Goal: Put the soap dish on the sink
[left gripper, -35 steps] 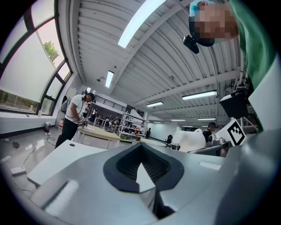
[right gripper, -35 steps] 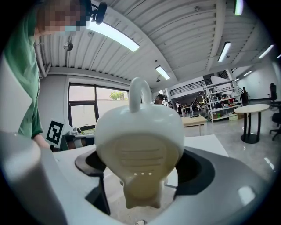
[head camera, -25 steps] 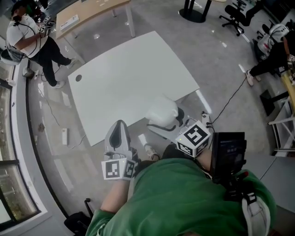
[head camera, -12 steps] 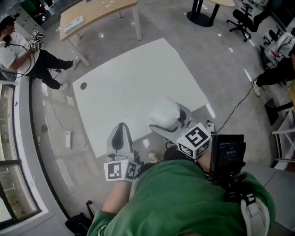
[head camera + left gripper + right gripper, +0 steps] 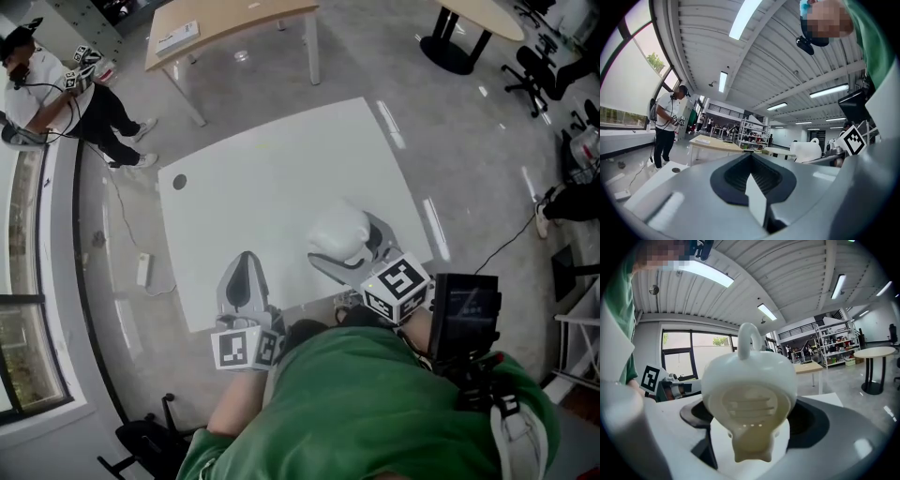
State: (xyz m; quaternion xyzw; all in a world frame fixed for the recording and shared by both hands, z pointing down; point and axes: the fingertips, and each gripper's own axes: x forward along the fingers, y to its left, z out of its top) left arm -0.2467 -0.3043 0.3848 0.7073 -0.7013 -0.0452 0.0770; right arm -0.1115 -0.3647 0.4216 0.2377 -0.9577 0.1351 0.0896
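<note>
Left tool (image 5: 244, 267) jaws together, empty; right tool (image 5: 349, 247) clamped on soap dish (image 5: 335, 230); both held close to torso.

item: glossy white rounded plastic soap dish (image 5: 749, 380), loop handle on top, cream slatted inside | state: clamped in right gripper (image 5: 349, 251) jaws | pose: on edge, loop up | place: over white table (image 5: 262, 187) near edge, toward right corner

White soap dish (image 5: 749, 394), cream underneath. Grey left gripper (image 5: 245, 270) and right gripper (image 5: 364, 247), cubes (image 5: 398, 286) patterned in black-and-white squares. White table (image 5: 272, 187), grey floor (image 5: 459, 122), green shirt (image 5: 356, 403).
</note>
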